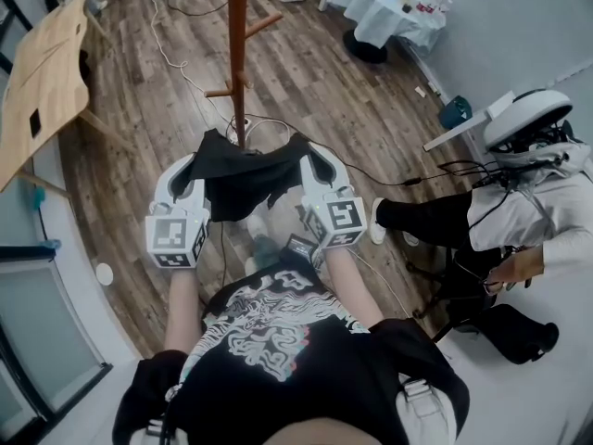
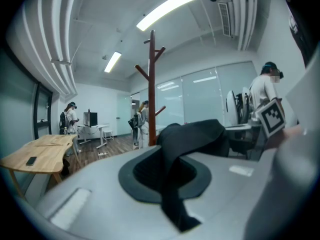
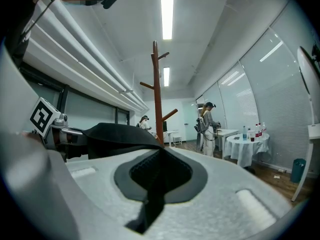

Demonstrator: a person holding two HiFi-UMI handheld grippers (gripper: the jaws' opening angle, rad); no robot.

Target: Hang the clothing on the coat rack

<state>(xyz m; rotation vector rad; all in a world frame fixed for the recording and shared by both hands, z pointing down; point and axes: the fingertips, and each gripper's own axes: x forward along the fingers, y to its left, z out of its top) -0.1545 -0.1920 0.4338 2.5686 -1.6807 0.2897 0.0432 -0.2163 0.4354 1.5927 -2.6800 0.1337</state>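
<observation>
A black garment (image 1: 248, 182) hangs stretched between my two grippers in the head view. My left gripper (image 1: 196, 167) is shut on its left edge, and black cloth (image 2: 175, 159) is pinched in the closed jaws in the left gripper view. My right gripper (image 1: 311, 163) is shut on the right edge, where the cloth (image 3: 152, 184) is clamped the same way. The brown wooden coat rack (image 1: 238, 54) stands just beyond the garment, its pole and pegs rising ahead in the left gripper view (image 2: 152, 84) and the right gripper view (image 3: 157, 91).
A wooden table (image 1: 42, 72) stands at the left. A seated person (image 1: 500, 221) is at the right, near a white-clothed round table (image 1: 389, 7). Cables (image 1: 185, 72) run across the wood floor around the rack's base. Other people stand far back in the room (image 2: 142, 124).
</observation>
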